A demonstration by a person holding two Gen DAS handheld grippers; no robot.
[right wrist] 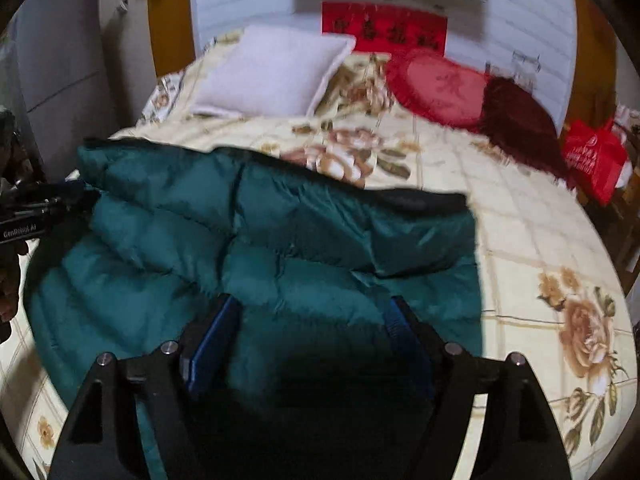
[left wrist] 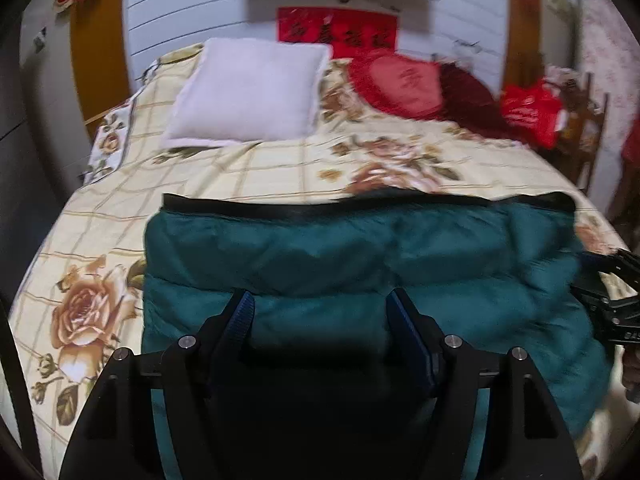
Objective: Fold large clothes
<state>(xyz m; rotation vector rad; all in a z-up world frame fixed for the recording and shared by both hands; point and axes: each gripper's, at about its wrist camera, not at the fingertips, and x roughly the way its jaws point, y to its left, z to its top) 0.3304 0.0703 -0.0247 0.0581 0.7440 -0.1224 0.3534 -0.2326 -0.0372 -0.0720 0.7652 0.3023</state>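
The puffy teal quilted down jacket point(left wrist: 360, 264) lay on the cream rose-print bed quilt point(left wrist: 100, 240), its long axis running across the bed, black-trimmed edge toward the white square pillow point(left wrist: 248, 92). Both the left gripper point(left wrist: 320, 312) and right gripper point(right wrist: 312, 316) hovered over it, jaws spread open, empty. Its near edge was hidden beneath them.

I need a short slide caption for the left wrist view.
Open left gripper over a folded teal down jacket on a floral bedspread, white pillow behind.
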